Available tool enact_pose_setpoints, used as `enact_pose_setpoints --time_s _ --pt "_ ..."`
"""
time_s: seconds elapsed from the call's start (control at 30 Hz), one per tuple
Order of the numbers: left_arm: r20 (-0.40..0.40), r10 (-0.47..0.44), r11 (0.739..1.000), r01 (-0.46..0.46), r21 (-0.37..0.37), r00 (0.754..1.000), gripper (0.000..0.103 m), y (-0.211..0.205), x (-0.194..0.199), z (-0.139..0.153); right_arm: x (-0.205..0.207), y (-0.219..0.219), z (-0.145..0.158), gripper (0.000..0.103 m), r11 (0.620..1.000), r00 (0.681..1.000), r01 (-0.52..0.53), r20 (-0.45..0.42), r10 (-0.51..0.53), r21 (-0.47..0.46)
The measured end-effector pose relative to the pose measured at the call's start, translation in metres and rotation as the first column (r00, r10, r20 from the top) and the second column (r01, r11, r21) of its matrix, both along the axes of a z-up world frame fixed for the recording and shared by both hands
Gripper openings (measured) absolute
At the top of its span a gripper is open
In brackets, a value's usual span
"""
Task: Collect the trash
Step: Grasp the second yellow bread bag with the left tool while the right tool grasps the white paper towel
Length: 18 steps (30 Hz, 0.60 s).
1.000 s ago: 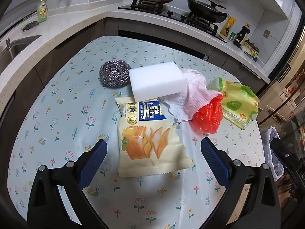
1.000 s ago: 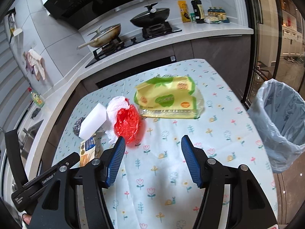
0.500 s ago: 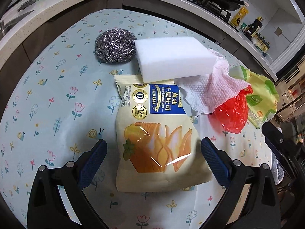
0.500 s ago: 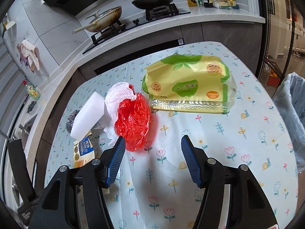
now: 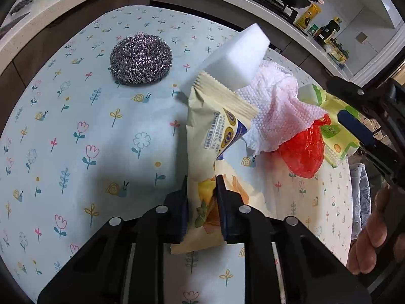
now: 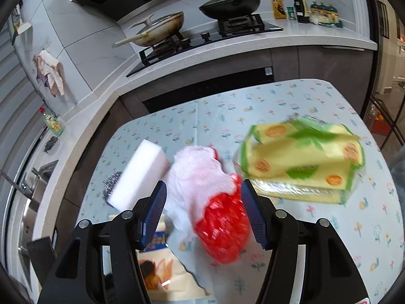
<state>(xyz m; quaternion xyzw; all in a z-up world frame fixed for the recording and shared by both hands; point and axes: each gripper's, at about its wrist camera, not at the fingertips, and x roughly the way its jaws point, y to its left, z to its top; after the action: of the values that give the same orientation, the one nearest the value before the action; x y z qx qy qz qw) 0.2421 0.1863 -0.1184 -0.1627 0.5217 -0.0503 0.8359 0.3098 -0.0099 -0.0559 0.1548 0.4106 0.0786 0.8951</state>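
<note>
1. On the flowered tablecloth (image 5: 76, 131), in the left wrist view, the left gripper (image 5: 201, 195) has clamped its fingers on the near end of the yellow snack wrapper (image 5: 215, 136). Half a second ago the jaws stood wide apart on either side of the flat wrapper; now the wrapper is pinched into a fold and its far end is tilting up.
2. The white sponge block (image 5: 235, 58), which lay flat on the wrapper's top edge, is now tipped up on that rising edge. I judge it may slide off as the wrapper lifts. The steel scourer (image 5: 141, 59) sits apart on the left, untouched.
3. Beside the wrapper lie the crumpled pink paper towel (image 5: 273, 111) and the red plastic bag (image 5: 303, 152), and beyond them the yellow-green packet (image 5: 339, 136).
4. In the right wrist view, the right gripper (image 6: 203, 212) has moved in from half a second ago: its fingers, spread wide, now bracket the paper towel (image 6: 200, 177) and red plastic bag (image 6: 225, 228) and grasp nothing yet. The view is blurred by motion.
5. So one piece of trash is secured and a second grasp looks imminent. The bin is barely visible at the right edge.
</note>
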Motion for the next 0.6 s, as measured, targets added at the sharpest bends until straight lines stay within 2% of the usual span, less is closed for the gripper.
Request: enact_pose_setpoints --time_s 0.17,0.23,0.3,0.4,0.5,0.6 --pt "0.027 0.007 1.0 -0.007 0.007 1.0 0.014 0.003 0.006 0.012 0.026 0.025 -0.013 0.059 0.997 0.999 -0.047 -0.025 0.045 -0.066" --pt "0.036 0.017 1.0 -0.018 0.004 0.999 0.014 0.006 0.011 0.016 0.031 0.03 -0.025 0.054 0.994 0.997 -0.06 -0.056 0.055 -0.087" --pt "0.043 0.036 0.999 -0.037 0.014 0.998 0.014 0.01 0.015 0.019 0.033 0.033 -0.037 0.037 0.991 0.994 -0.075 -0.085 0.065 -0.111" --pt "0.054 0.059 0.998 -0.06 0.021 0.997 0.014 0.019 0.018 0.022 0.028 0.035 -0.046 0.017 0.986 0.992 -0.092 -0.094 0.079 -0.137" --pt "0.052 0.071 0.997 -0.072 0.014 0.996 0.014 0.025 0.019 0.022 0.019 0.029 -0.042 0.004 0.988 0.993 -0.099 -0.078 0.09 -0.119" --pt "0.053 0.072 0.997 -0.072 0.011 0.996 0.014 0.024 0.017 0.024 0.006 0.019 -0.028 0.003 0.991 0.995 -0.089 -0.042 0.085 -0.096"
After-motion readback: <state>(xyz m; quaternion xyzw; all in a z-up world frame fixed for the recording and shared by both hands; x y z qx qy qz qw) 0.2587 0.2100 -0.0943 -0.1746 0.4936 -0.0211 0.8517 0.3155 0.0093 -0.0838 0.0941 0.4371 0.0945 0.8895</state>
